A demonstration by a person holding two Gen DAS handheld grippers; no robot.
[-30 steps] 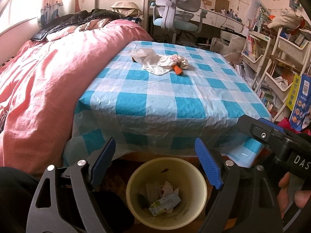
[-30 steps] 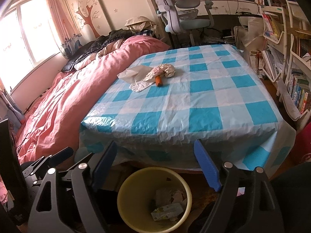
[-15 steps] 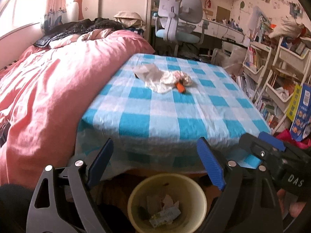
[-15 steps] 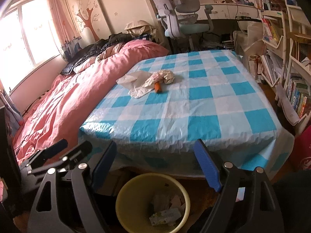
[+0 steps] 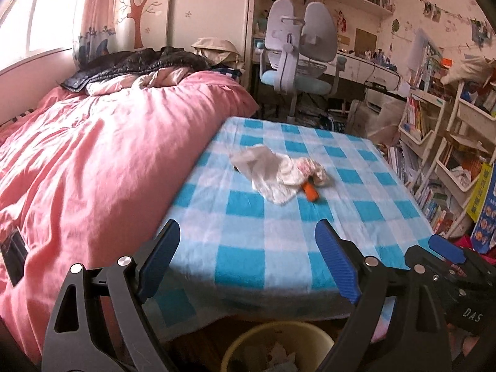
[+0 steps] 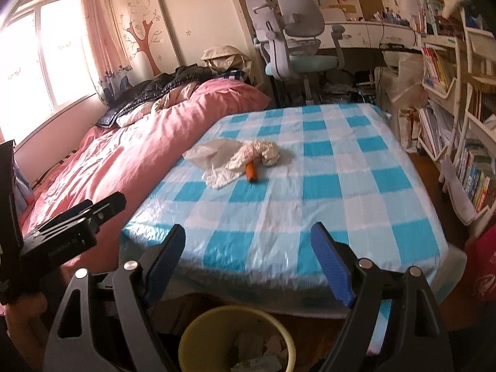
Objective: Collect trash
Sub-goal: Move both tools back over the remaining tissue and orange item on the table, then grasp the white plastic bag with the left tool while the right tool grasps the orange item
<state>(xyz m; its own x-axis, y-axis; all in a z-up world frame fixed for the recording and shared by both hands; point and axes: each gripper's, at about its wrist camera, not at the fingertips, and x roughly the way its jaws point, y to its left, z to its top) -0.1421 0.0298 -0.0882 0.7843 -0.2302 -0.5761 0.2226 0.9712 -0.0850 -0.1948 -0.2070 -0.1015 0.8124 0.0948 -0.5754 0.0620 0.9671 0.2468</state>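
Crumpled white wrappers [image 5: 272, 176] [image 6: 235, 158] and a small orange piece [image 5: 311, 192] [image 6: 251, 172] lie together in the middle of a table with a blue checked cloth [image 5: 279, 232] [image 6: 325, 192]. A yellow bin [image 5: 272, 347] [image 6: 235, 338] with paper scraps inside stands on the floor below the table's near edge. My left gripper [image 5: 248, 257] is open and empty, above the near edge. My right gripper [image 6: 248, 257] is likewise open and empty beside it, over the bin.
A bed with a pink duvet [image 5: 86, 161] [image 6: 124, 161] runs along the table's left side. A grey desk chair [image 5: 297, 52] [image 6: 285, 40] stands beyond the table. Crowded bookshelves [image 5: 440, 142] [image 6: 458, 99] line the right.
Both grippers have risen and tipped up, the left more. The bin has slid toward the bottom of both views and the table top with the wrappers now fills the middle.
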